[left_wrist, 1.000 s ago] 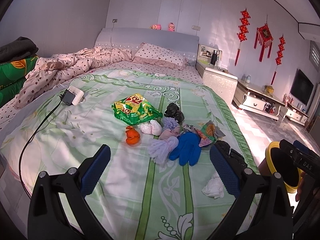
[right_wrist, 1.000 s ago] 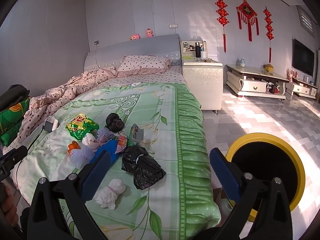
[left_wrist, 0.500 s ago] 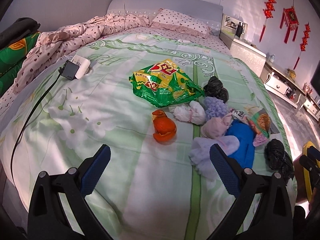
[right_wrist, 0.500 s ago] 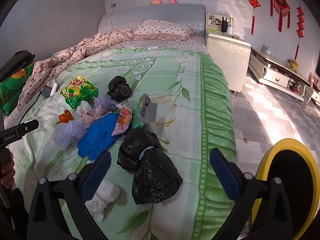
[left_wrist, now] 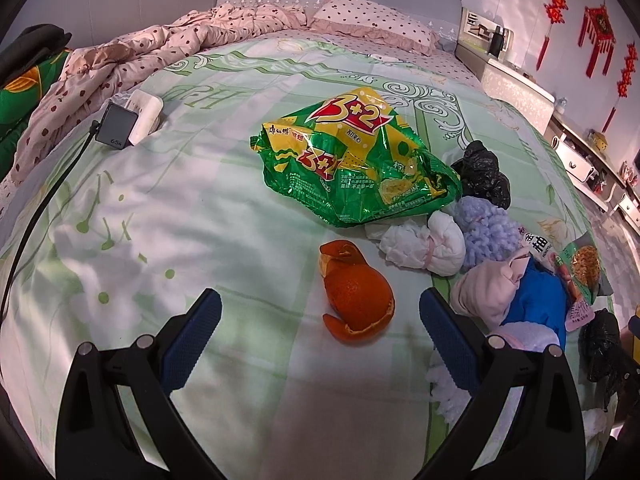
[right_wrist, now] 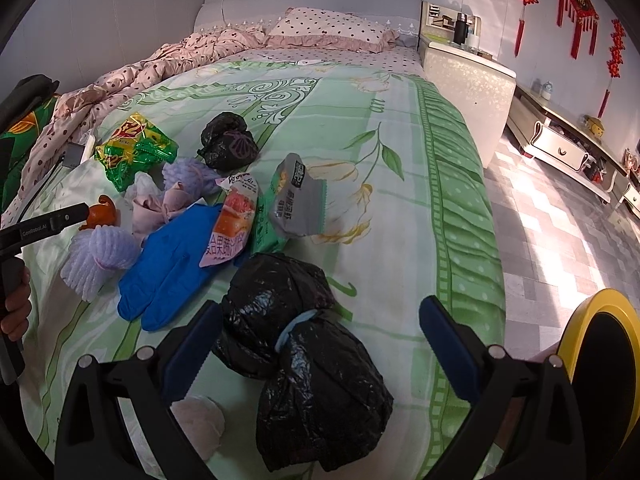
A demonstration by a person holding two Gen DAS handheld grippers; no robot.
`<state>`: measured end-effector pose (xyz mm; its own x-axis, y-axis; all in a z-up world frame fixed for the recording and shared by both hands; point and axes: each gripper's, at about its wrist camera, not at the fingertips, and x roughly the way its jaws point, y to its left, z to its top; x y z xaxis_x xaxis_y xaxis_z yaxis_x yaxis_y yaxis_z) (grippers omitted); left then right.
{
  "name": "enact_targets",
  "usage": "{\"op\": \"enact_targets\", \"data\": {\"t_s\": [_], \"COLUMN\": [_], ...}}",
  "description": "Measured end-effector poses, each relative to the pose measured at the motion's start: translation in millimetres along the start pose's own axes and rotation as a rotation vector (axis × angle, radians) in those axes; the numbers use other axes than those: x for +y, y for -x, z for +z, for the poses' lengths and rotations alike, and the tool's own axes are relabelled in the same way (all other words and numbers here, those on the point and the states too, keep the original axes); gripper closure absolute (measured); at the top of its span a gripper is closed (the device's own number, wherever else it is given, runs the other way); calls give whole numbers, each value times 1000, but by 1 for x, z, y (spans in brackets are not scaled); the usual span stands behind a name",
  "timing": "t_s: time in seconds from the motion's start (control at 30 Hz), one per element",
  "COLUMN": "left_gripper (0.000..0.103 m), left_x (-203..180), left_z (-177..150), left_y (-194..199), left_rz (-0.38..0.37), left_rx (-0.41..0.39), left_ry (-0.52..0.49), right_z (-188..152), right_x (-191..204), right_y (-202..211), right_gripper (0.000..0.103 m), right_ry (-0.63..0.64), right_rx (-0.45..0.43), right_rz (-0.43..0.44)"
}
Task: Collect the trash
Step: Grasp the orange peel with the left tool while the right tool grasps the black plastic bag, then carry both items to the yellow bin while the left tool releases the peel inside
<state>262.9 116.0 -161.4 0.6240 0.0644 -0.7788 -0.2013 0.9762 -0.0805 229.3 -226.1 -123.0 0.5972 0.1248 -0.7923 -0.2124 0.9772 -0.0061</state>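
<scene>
Trash is piled on the bed: orange peel sits right in front of the left tool, fingers spread wide, nothing in them. Right tool, also wide apart, hangs over a black bag, yellow-rimmed bin beside the bed.

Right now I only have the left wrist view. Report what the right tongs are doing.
Observer: The right tongs are open. A tied black bag lies on the bed between them, not gripped.
Operator: Locate the bin.
Observer: A yellow-rimmed bin stands on the floor off the bed's right edge, close to the right tongs.
Operator: Name trash my view hides.
Observer: A grey snack packet lies just beyond the blue glove.
</scene>
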Motion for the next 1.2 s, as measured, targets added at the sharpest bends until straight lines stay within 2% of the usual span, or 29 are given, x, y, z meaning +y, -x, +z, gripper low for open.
{"op": "enact_targets", "data": {"t_s": [0.1, 0.17, 0.23, 0.27, 0.37, 0.53, 0.6, 0.87, 1.07, 1.2], "left_gripper": [10, 27, 37, 48, 66, 72, 73, 73, 73, 73], "left_x": [-3, -6, -12, -16, -20, -26, -24, -19, -34, -57], "left_z": [1, 1, 1, -1, -4, -5, -5, -4, 3, 12], "left_y": [-10, -15, -20, -22, -27, -23, -19, 32, 93, 144], "left_rz": [-1, -18, -26, -29, -67, -63, -69, -108, -143, -169], "left_rx": [13, 26, 33, 38, 62, 34, 29, -39, -132, -221], "left_ry": [-5, -16, -38, -47, -55, -77, -67, -47, -84, -132], "right_z": [0, -1, -2, -3, -4, -5, -5, -5, 1, 6], "right_x": [0, 1, 1, 1, 2, 4, 4, 3, -1, -10], "right_y": [-4, -6, -9, -10, -11, -4, 4, 54, 113, 159], "right_gripper": [13, 17, 24, 27, 46, 64, 66, 67, 67, 67], "right_ry": [-9, -6, -9, -12, -16, -22, -19, -35, -70, -79], "right_rx": [10, 14, 22, 26, 30, 20, 8, -58, -141, -223], "right_rz": [10, 18, 21, 23, 46, 59, 65, 111, 187, 193]}}
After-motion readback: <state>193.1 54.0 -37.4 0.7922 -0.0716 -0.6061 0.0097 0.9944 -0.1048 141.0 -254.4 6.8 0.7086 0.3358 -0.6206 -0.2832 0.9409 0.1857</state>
